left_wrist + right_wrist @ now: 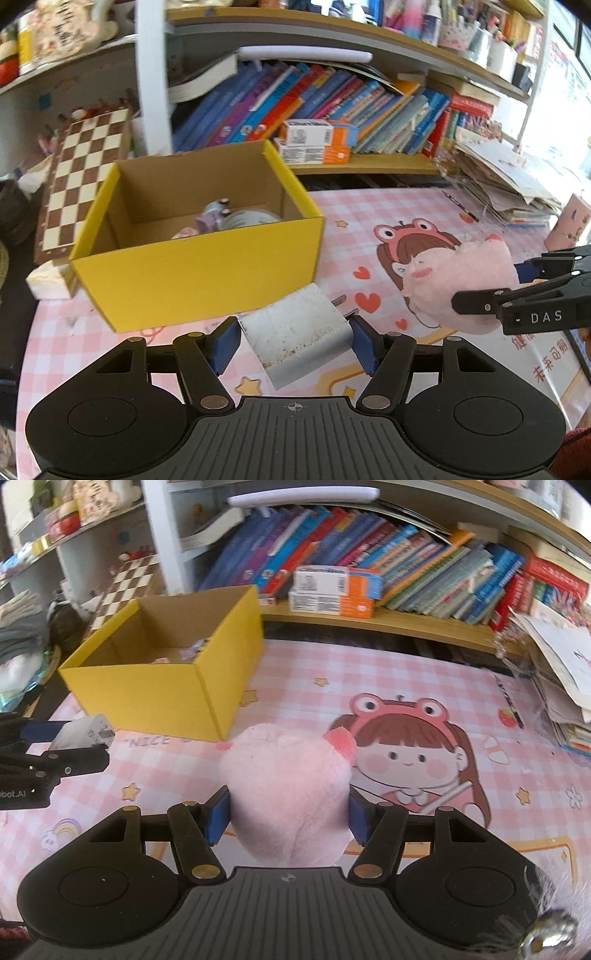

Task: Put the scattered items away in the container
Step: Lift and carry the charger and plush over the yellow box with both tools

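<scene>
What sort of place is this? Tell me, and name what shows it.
Probably a child's study desk at home: crammed rows of children's books on a shelf, a pink cartoon desk mat, and a chessboard leaning beside the yellow box.

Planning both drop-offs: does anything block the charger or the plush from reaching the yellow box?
Nothing visible does. The white charger sits just before the yellow box, whose top is open; bare mat separates the pink plush from it.

Open top of the yellow box (207,273) (bookshelf (369,162) close behind), bare pink mat (369,679) alongside
</scene>
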The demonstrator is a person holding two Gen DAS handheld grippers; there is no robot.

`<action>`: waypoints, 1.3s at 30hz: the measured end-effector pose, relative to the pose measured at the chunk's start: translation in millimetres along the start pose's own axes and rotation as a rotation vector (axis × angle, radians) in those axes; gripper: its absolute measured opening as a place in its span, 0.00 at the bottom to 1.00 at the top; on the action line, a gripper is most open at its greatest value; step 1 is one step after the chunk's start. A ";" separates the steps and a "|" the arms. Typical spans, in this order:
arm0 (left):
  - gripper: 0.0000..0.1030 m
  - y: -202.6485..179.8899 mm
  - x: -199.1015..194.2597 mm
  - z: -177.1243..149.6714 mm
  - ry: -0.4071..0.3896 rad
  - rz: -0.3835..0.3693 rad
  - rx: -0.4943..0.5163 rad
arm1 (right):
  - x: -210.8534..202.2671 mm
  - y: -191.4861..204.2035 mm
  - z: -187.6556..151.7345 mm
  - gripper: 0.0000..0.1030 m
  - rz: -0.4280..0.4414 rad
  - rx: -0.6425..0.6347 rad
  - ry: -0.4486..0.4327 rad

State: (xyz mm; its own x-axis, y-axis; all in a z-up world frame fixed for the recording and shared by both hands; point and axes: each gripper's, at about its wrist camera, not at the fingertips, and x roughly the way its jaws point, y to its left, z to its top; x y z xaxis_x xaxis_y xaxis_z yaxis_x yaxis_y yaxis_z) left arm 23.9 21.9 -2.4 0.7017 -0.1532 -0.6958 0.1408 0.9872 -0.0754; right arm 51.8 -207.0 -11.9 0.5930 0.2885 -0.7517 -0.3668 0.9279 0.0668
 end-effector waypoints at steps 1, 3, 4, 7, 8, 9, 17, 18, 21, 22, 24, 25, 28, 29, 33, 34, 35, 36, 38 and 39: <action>0.62 3.1 -2.5 -0.7 -0.008 0.006 -0.005 | 0.0 4.7 1.2 0.59 0.006 -0.009 0.000; 0.62 9.0 -7.4 -2.1 -0.025 0.019 -0.014 | -0.3 14.1 4.1 0.59 0.019 -0.029 -0.001; 0.62 12.0 -9.5 -2.1 -0.034 0.025 -0.019 | -0.5 18.3 5.7 0.59 0.023 -0.038 -0.003; 0.62 21.2 -15.5 -2.1 -0.061 0.042 -0.033 | -1.2 30.6 10.5 0.59 0.037 -0.066 -0.006; 0.62 24.4 -17.2 -1.8 -0.069 0.047 -0.038 | -1.5 33.2 11.9 0.59 0.040 -0.074 -0.007; 0.62 27.3 -18.7 -1.5 -0.076 0.050 -0.044 | -2.6 36.4 14.0 0.59 0.043 -0.083 -0.009; 0.62 44.3 -29.3 0.2 -0.123 0.064 -0.078 | -7.7 52.0 30.1 0.59 0.045 -0.137 -0.030; 0.62 46.0 -30.5 0.2 -0.128 0.065 -0.080 | -7.6 54.7 32.2 0.59 0.046 -0.144 -0.032; 0.62 50.9 -34.2 0.1 -0.144 0.069 -0.087 | -7.3 63.9 36.5 0.59 0.058 -0.165 -0.035; 0.62 52.6 -35.1 0.2 -0.149 0.069 -0.089 | -7.2 66.9 37.8 0.59 0.062 -0.173 -0.035; 0.62 56.0 -37.3 0.4 -0.160 0.071 -0.093 | -6.9 72.8 40.3 0.59 0.069 -0.188 -0.036; 0.62 57.8 -38.4 0.5 -0.166 0.072 -0.095 | -6.7 75.2 41.7 0.59 0.071 -0.195 -0.037; 0.62 62.9 -40.3 2.1 -0.180 0.076 -0.100 | -6.3 81.0 46.9 0.59 0.072 -0.212 -0.040; 0.62 64.6 -40.8 3.1 -0.186 0.078 -0.101 | -6.3 82.5 48.9 0.59 0.071 -0.217 -0.043; 0.62 71.0 -41.3 9.0 -0.209 0.080 -0.101 | -6.3 88.3 58.6 0.59 0.066 -0.238 -0.056; 0.62 72.6 -41.4 10.6 -0.215 0.080 -0.101 | -6.5 89.4 61.4 0.59 0.065 -0.242 -0.061; 0.62 74.1 -41.4 12.3 -0.221 0.081 -0.100 | -6.7 90.6 64.2 0.59 0.063 -0.247 -0.066; 0.62 74.8 -40.9 14.6 -0.227 0.080 -0.096 | -6.2 91.9 67.5 0.59 0.062 -0.252 -0.070; 0.62 76.2 -39.8 19.1 -0.239 0.079 -0.087 | -5.3 94.6 74.1 0.59 0.059 -0.264 -0.079; 0.62 76.9 -39.3 21.4 -0.245 0.079 -0.083 | -4.5 96.2 77.5 0.59 0.058 -0.270 -0.083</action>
State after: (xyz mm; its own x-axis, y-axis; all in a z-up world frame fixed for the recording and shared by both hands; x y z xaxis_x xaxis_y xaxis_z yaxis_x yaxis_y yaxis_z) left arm 22.1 102.9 34.4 0.8578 -0.0724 -0.5089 0.0288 0.9953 -0.0930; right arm 69.5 -100.8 48.8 0.6178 0.3683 -0.6948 -0.5729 0.8160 -0.0769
